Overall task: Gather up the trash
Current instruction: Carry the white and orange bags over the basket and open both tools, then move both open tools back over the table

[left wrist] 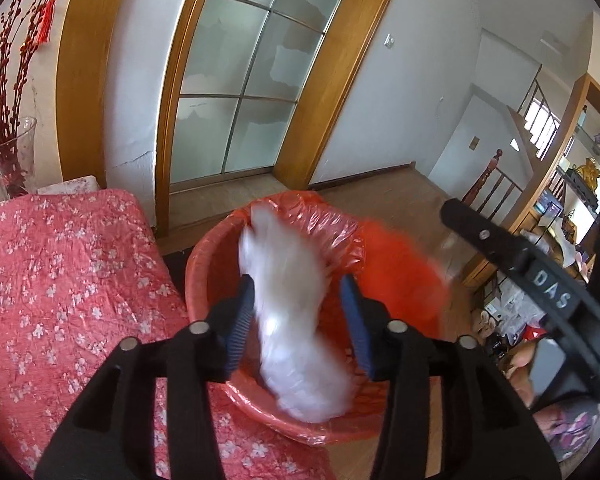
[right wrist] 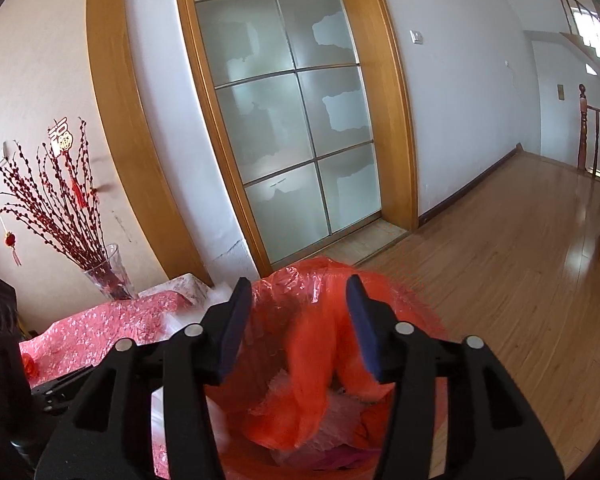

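Note:
A red bin lined with a red plastic bag (left wrist: 214,258) stands beside the table. In the left wrist view a blurred white crumpled plastic piece (left wrist: 288,308) is in the gap of my left gripper (left wrist: 298,316), over the bin's mouth; the jaws stand wide and do not clearly touch it. My right gripper (right wrist: 298,320) is open above the same bin (right wrist: 416,312), with a blurred orange-red piece (right wrist: 312,364) between and below its fingers, over trash inside. The right gripper's body also shows at the right of the left wrist view (left wrist: 540,276).
A table with a pink flowered cloth (left wrist: 48,280) lies left of the bin. A glass vase with red branches (right wrist: 108,272) stands on it by the wall. A frosted glass door (right wrist: 292,120) is behind. Wooden floor (right wrist: 512,264) and a stair railing (right wrist: 596,140) lie to the right.

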Demonstrator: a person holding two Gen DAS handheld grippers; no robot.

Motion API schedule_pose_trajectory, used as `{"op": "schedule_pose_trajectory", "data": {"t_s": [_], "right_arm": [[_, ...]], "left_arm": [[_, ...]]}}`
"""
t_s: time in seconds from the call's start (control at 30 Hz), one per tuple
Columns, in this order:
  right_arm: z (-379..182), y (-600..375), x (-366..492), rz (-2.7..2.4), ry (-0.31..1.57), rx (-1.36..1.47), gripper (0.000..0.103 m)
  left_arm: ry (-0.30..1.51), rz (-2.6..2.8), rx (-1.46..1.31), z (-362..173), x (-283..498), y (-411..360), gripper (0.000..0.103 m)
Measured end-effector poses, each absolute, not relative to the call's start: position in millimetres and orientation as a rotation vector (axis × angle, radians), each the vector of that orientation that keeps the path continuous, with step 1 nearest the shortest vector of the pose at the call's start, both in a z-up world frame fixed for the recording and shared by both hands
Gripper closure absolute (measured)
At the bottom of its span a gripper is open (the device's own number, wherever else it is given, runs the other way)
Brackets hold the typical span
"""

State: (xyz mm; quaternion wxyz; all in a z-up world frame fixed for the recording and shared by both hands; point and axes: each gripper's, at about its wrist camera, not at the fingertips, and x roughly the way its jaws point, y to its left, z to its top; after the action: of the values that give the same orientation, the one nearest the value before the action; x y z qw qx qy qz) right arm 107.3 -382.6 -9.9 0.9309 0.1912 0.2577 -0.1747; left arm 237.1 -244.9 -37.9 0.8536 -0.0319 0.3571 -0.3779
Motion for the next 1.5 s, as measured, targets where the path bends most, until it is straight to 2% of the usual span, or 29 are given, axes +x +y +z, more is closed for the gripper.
{"op": "schedule_pose_trajectory", "data": {"t_s": [0.13,0.17,0.3,0.5,0.8,1.03,1.1,1.5], "right_arm": [[-10.9,-385.1,102.3,-0.368,0.53,0.4,0.052],[-10.6,-384.7,101.1,-0.372,0.53,0.397,0.051],[-7.7,-377.7,99.3,-0.387,0.527,0.372,0.04],[-2.8,-349.6,101.9,-0.371,0.515,0.3,0.029],[9.8,-280.5,122.0,-0.25,0.498,0.187,0.023],[10.8,-223.8,140.0,-0.081,0.52,0.16,0.021],[7.8,-205.5,145.9,-0.013,0.541,0.184,0.017],[-20.4,-70.1,183.4,0.298,0.725,0.121,0.018]], "left_arm": [[0.763,-0.751,-0.067,-44.1,238.2,-232.3,0.055],[0.759,-0.734,-0.069,-44.2,238.5,-226.1,0.052],[0.733,-0.662,-0.071,-42.1,235.5,-195.9,0.044],[0.7,-0.547,-0.081,-36.9,235.4,-145.0,0.042],[0.632,-0.326,-0.13,-20.7,228.1,-46.5,0.038],[0.582,-0.116,-0.165,-15.9,218.4,44.4,0.034],[0.569,-0.058,-0.17,-15.3,216.1,67.1,0.033],[0.581,0.181,-0.213,-27.4,193.9,170.4,0.03]]}}
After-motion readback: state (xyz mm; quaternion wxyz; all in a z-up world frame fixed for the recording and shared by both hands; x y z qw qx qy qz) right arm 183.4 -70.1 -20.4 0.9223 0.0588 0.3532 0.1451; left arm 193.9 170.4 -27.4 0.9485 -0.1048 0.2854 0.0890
